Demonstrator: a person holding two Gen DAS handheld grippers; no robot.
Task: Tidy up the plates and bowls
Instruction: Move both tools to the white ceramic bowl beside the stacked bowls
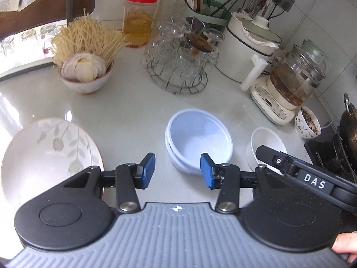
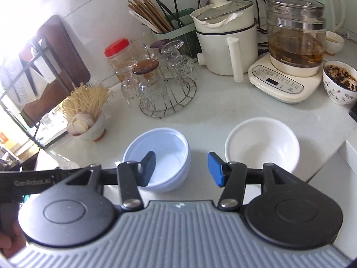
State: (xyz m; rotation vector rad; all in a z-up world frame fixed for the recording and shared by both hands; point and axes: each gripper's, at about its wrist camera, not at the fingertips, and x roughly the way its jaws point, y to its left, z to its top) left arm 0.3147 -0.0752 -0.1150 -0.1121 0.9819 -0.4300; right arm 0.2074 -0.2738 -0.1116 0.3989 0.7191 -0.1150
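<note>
Both the left gripper (image 1: pixel 177 170) and right gripper (image 2: pixel 181 169) hover with jaws spread, empty. The blue bowls (image 2: pixel 160 156) sit unevenly nested; a careless rim pinch might tip them against the white bowl (image 2: pixel 262 144).

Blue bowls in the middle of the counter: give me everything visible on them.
The pale blue bowls look like two or three nested, glossy, plastic or melamine. The stack sits upright on the white counter, empty inside, with rims slightly offset. A white bowl stands apart to its right. Both open tongs, left and right, hover near it; neither visibly grips it.
</note>
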